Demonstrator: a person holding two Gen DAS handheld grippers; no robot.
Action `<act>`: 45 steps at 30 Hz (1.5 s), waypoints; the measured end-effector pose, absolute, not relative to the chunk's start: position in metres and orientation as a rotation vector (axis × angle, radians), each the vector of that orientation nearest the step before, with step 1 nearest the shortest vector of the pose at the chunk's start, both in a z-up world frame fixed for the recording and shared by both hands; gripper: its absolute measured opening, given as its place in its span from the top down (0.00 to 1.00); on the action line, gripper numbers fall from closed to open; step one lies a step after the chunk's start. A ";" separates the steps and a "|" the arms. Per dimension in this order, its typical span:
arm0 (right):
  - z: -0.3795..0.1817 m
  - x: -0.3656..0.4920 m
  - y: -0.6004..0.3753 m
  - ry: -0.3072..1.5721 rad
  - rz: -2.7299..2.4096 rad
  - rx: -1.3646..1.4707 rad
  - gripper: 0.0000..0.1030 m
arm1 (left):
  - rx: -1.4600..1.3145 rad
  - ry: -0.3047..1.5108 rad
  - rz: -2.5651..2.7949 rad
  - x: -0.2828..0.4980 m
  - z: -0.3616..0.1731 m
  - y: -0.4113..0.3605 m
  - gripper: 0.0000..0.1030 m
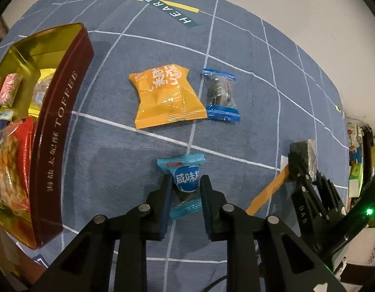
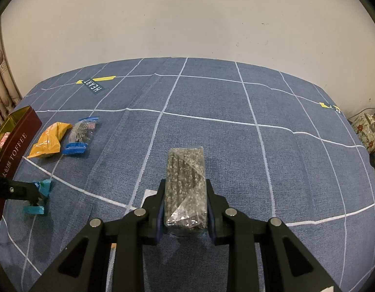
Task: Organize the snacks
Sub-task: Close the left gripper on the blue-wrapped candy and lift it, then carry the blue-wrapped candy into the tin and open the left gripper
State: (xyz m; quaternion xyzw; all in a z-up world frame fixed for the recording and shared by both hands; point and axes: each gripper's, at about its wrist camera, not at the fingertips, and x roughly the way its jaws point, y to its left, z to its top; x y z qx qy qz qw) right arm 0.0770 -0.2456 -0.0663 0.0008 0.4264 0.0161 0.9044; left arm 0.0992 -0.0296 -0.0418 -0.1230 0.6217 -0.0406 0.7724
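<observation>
Maroon tin (image 1: 58, 146) reads TOFFEE; cloth label (image 1: 170, 9) HEART.

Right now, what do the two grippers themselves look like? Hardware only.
Left gripper and right gripper match: matte black angular linkage arms, round silver pivot pins, dark blue finger pads. White "DAS" lettering and a green LED show on the right unit.

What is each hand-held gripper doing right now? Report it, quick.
Left hand-held gripper: closed on the teal snack packet.
Right hand-held gripper: closed on the dark speckled snack bar.
</observation>
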 end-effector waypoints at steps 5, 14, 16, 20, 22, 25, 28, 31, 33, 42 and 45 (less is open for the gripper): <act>-0.066 0.077 -0.246 0.882 0.031 -0.005 0.74 | -0.251 1.338 -0.087 0.097 -0.039 -0.025 0.81; -0.067 0.078 -0.244 0.883 0.027 -0.016 0.74 | -0.204 1.296 -0.109 0.088 -0.024 -0.024 0.82; -0.066 0.077 -0.243 0.883 0.026 -0.017 0.74 | -0.186 1.281 -0.113 0.086 -0.019 -0.023 0.82; -0.066 0.077 -0.243 0.883 0.026 -0.018 0.74 | -0.134 1.251 -0.118 0.081 -0.011 -0.024 0.82; -0.066 0.077 -0.244 0.883 0.025 -0.020 0.74 | -0.122 1.241 -0.122 0.079 -0.008 -0.023 0.82; -0.066 0.077 -0.243 0.883 0.024 -0.023 0.74 | -0.099 1.218 -0.118 0.076 -0.002 -0.019 0.82; -0.066 0.078 -0.243 0.883 0.022 -0.028 0.73 | -0.095 1.202 -0.120 0.075 0.003 -0.012 0.82; -0.066 0.078 -0.242 0.883 0.022 -0.029 0.73 | -0.093 1.188 -0.120 0.075 0.010 -0.004 0.82; -0.067 0.078 -0.243 0.883 0.022 -0.030 0.73 | -0.075 1.167 -0.102 0.076 0.014 0.000 0.82; -0.066 0.077 -0.241 0.882 0.020 -0.038 0.73 | -0.069 1.127 -0.025 0.081 0.025 0.041 0.82; -0.066 0.077 -0.242 0.882 0.019 -0.038 0.73 | -0.081 1.121 0.008 0.083 0.026 0.058 0.82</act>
